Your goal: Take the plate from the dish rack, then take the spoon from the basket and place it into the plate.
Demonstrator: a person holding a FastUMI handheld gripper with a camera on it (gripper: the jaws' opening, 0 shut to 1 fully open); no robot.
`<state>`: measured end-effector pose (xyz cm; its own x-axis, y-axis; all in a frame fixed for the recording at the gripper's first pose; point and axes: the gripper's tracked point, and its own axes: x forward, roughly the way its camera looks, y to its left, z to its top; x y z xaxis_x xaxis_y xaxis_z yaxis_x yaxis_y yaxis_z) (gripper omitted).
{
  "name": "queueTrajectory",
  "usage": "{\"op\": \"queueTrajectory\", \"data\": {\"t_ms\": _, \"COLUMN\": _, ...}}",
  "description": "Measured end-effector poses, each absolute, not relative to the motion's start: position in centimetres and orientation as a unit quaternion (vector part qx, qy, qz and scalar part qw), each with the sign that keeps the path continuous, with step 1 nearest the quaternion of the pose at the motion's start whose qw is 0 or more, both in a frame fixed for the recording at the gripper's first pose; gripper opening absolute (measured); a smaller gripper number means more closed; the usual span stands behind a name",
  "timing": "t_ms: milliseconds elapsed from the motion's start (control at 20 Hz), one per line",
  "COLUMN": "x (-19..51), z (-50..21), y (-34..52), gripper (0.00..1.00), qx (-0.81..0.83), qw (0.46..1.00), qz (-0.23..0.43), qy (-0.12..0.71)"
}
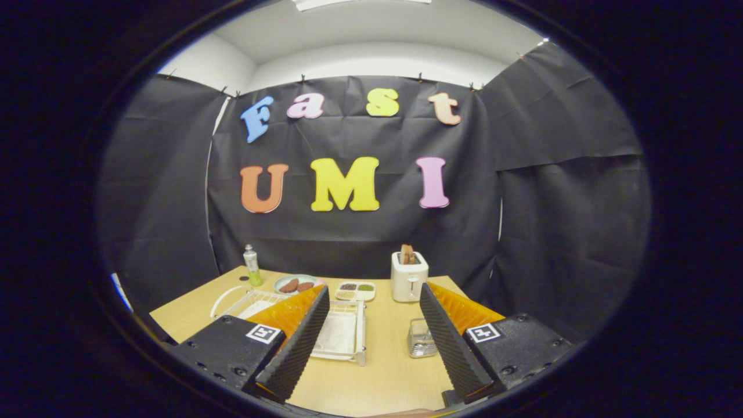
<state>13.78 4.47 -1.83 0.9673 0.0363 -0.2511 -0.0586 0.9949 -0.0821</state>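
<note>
The hand-held gripper hovers with fingers wide apart, holding nothing. The dish rack sits at eleven o'clock just ahead; its plate is hard to make out. Approach low, straddling the plate's rim. The basket waits at one o'clock.

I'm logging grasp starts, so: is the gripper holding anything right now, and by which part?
Nothing is held. The gripper is open above the table, short of the dish rack.
</note>
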Motion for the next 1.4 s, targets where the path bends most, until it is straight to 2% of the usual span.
{"op": "queueTrajectory", "data": {"t_ms": 400, "x": 23.6, "z": -4.8, "y": 11.2, "gripper": 1.00, "qx": -0.075, "qw": 0.957, "qz": 0.025, "qy": 0.277}}
{"op": "queueTrajectory", "data": {"t_ms": 550, "x": 26.7, "z": -7.1, "y": 13.3, "gripper": 0.93, "qx": -0.093, "qw": 0.934, "qz": 0.029, "qy": 0.344}}
{"op": "queueTrajectory", "data": {"t_ms": 700, "x": 28.0, "z": -9.3, "y": 14.3, "gripper": 0.91, "qx": -0.098, "qw": 0.903, "qz": 0.021, "qy": 0.418}}
{"op": "queueTrajectory", "data": {"t_ms": 1000, "x": 31.1, "z": -10.7, "y": 15.6, "gripper": 0.85, "qx": -0.116, "qw": 0.863, "qz": -0.031, "qy": 0.491}}
{"op": "queueTrajectory", "data": {"t_ms": 1100, "x": 31.8, "z": -11.2, "y": 15.6, "gripper": 0.76, "qx": -0.123, "qw": 0.849, "qz": -0.064, "qy": 0.510}}
{"op": "queueTrajectory", "data": {"t_ms": 1150, "x": 32.2, "z": -11.5, "y": 15.6, "gripper": 0.68, "qx": -0.122, "qw": 0.842, "qz": -0.085, "qy": 0.518}}
{"op": "queueTrajectory", "data": {"t_ms": 1200, "x": 32.2, "z": -11.9, "y": 15.7, "gripper": 0.66, "qx": -0.123, "qw": 0.834, "qz": -0.103, "qy": 0.528}}
{"op": "queueTrajectory", "data": {"t_ms": 1400, "x": 32.9, "z": -13.1, "y": 16.1, "gripper": 0.41, "qx": -0.154, "qw": 0.810, "qz": -0.135, "qy": 0.550}}
